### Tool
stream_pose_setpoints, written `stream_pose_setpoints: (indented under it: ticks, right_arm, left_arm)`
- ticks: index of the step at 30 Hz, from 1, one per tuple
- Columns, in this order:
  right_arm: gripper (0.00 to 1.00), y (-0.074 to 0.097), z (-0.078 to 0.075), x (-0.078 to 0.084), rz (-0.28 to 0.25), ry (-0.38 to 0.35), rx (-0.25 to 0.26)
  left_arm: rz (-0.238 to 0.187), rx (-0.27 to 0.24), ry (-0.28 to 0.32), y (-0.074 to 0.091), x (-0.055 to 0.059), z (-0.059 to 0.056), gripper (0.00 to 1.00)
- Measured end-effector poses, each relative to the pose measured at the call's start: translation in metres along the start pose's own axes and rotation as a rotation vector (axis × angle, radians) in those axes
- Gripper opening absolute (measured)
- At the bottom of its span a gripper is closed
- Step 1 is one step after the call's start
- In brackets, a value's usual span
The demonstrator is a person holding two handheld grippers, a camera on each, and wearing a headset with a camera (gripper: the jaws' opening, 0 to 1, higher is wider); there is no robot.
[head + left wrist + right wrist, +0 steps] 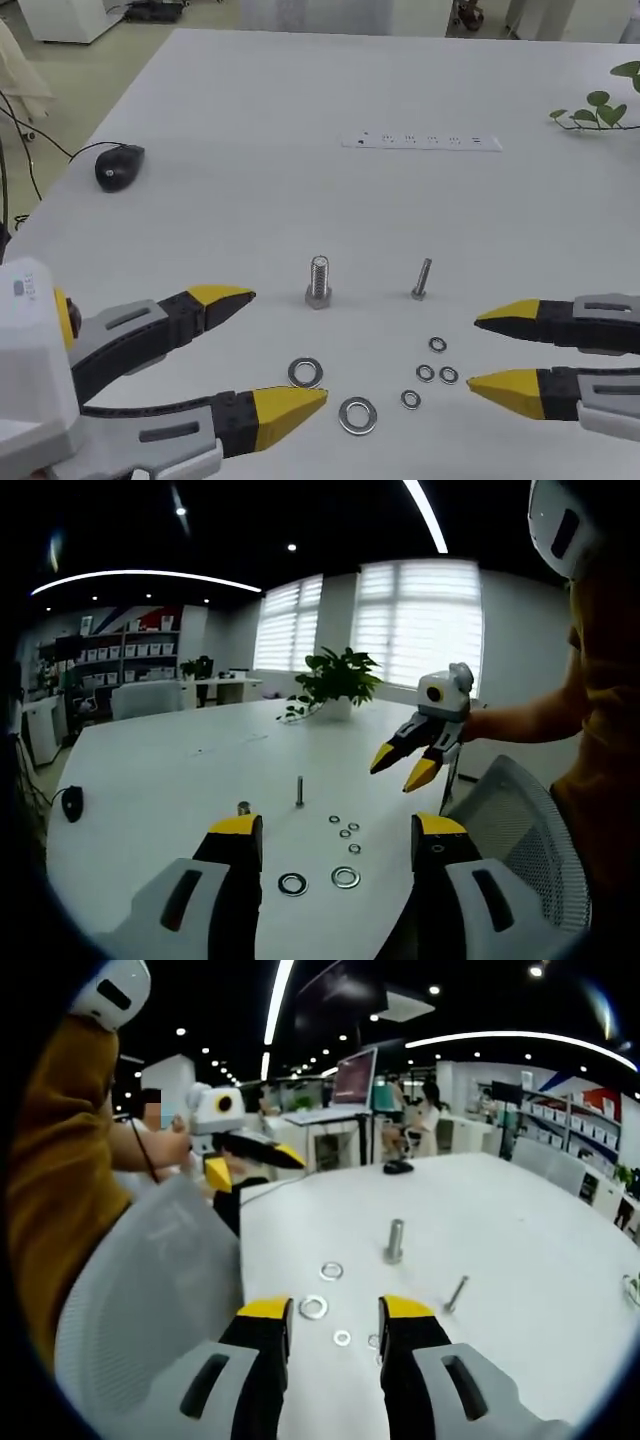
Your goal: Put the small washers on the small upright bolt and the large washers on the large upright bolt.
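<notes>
Table (300,150) white; left gripper (287,346) spread wide, holding nothing; right gripper (474,351) partly open, also empty; large bolt (318,282) and small bolt (421,279) stand upright, apart; two large washers (305,372) lie flat near the left jaws; four small washers (437,345) cluster beside the right jaws; probably light, stiff, slippery steel lying flush; pinch across an edge.

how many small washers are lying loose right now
4 small washers, clustered in front of the small bolt: one nearest it, two side by side, one nearest the person. None looks hidden.
</notes>
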State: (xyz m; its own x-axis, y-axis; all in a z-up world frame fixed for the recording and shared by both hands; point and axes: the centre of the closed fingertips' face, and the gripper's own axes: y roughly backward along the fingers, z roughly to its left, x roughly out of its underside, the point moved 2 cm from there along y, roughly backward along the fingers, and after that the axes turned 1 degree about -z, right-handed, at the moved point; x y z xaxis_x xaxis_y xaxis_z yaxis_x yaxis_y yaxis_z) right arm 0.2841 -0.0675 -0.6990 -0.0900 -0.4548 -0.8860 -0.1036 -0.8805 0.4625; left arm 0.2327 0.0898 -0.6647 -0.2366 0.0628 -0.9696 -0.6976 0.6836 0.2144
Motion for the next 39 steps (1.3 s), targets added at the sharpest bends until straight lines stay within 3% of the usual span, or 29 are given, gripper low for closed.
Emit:
stream_pose_setpoints:
  ticks: [2,13,23,26,34,39]
  right_arm:
    - [0.36,-0.001,-0.004,0.005,0.044,0.018,-0.007]
    - [0.33,-0.008,-0.029,0.016,0.163,0.073,-0.038]
    - [0.28,-0.028,-0.053,0.045,0.438,0.176,-0.095]
    - [0.27,-0.036,-0.056,0.050,0.495,0.211,-0.130]
    - [0.27,-0.049,-0.071,0.065,0.600,0.241,-0.177]
    - [0.25,-0.053,-0.074,0.070,0.638,0.260,-0.200]
  left_arm:
    - [-0.002,-0.001,0.002,-0.001,-0.001,0.001,0.59]
    - [-0.003,-0.002,0.011,-0.007,0.000,-0.001,0.59]
    - [0.010,0.016,0.003,-0.010,0.002,-0.009,0.59]
    - [0.011,0.018,0.004,-0.011,0.002,-0.009,0.59]
    - [0.007,0.008,0.006,-0.009,0.001,-0.004,0.59]
    - [0.008,0.005,0.011,-0.010,0.002,-0.002,0.60]
